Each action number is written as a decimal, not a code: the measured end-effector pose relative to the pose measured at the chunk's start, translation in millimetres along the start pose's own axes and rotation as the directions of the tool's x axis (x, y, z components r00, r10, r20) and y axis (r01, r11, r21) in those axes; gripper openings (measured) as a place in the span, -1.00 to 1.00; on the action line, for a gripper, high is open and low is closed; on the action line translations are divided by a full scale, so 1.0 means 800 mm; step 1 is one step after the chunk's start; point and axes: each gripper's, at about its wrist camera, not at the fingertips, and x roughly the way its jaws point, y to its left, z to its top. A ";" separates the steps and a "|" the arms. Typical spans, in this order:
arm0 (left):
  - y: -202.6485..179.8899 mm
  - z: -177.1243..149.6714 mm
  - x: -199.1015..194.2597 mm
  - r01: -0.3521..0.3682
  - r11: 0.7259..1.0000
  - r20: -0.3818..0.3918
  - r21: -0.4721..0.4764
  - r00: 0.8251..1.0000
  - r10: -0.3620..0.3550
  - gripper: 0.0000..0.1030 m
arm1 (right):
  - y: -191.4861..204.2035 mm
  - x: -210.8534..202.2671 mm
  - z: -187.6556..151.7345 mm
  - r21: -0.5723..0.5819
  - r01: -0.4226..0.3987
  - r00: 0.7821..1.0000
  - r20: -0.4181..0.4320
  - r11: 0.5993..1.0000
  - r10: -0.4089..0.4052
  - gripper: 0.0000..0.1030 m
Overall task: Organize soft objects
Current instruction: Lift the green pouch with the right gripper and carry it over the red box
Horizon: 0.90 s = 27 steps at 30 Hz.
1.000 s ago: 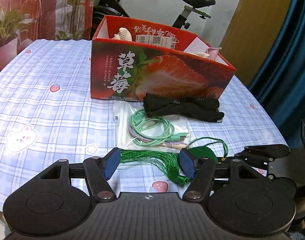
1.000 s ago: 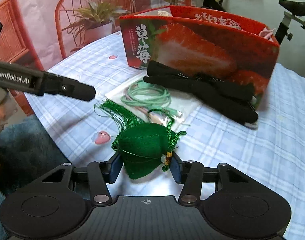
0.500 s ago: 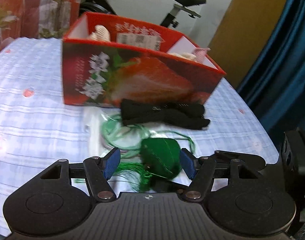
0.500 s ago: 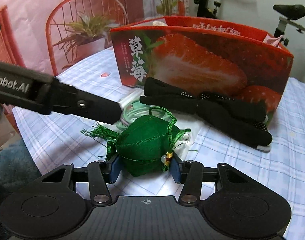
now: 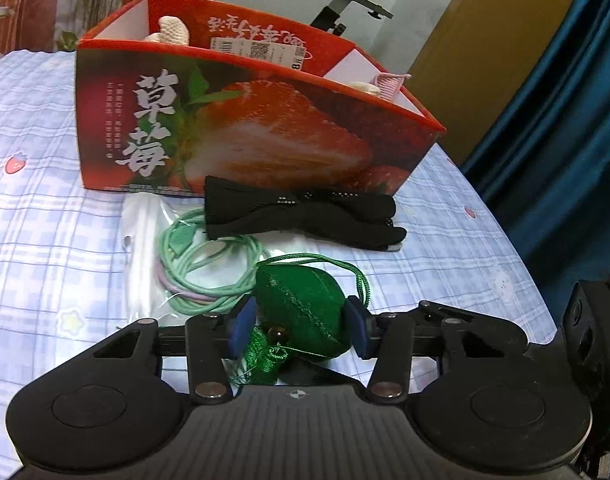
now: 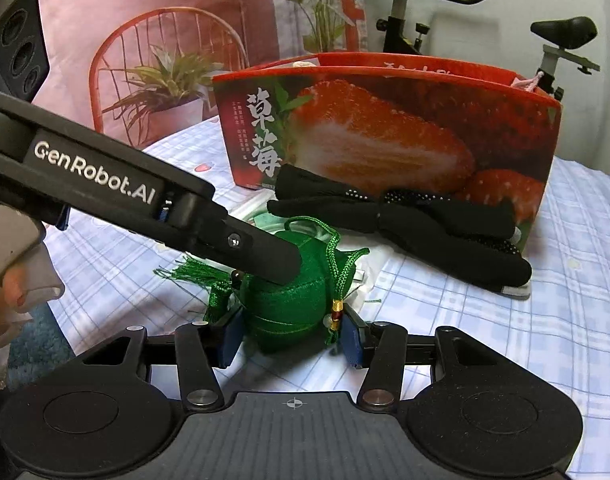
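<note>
A green embroidered sachet (image 5: 301, 300) with a tassel and a cord loop hangs just over the checked tablecloth. My right gripper (image 6: 291, 332) is shut on the sachet (image 6: 289, 304), with a blue pad on each flank. My left gripper (image 5: 301, 320) has come in from the other side. Its jaws are closing, and both pads meet the sachet's sides. One left finger (image 6: 261, 254) lies across the top of the sachet. Behind stands the red strawberry box (image 5: 265, 128), holding cream knitted pieces (image 5: 171, 30) and a pink one (image 5: 389, 80).
A black beaded fabric piece (image 5: 305, 216) lies against the box front. A clear bag of green and lilac cables (image 5: 197, 260) sits beside the sachet. The table edge (image 5: 517, 256) curves off to the right by a blue curtain. An exercise bike and a red chair stand behind.
The right gripper raised the sachet off the cloth. The left gripper swung from the tassel to the sachet body and its jaws narrowed around it.
</note>
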 end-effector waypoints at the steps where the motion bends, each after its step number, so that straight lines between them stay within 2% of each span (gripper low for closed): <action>1: -0.001 0.000 0.001 0.006 1.000 -0.001 0.002 1.000 -0.006 -0.12 | -0.001 0.000 0.000 0.004 0.000 1.000 0.002 1.000 0.000 -0.10; 15: -0.004 0.000 0.006 0.018 1.000 -0.005 0.008 1.000 -0.018 -0.17 | 0.001 -0.012 0.004 -0.003 0.033 0.998 0.051 0.999 -0.033 -0.01; 27: -0.006 0.002 -0.007 0.025 1.000 0.013 0.018 1.000 -0.026 -0.23 | 0.004 -0.015 0.008 0.006 0.023 0.998 0.059 1.000 -0.023 -0.12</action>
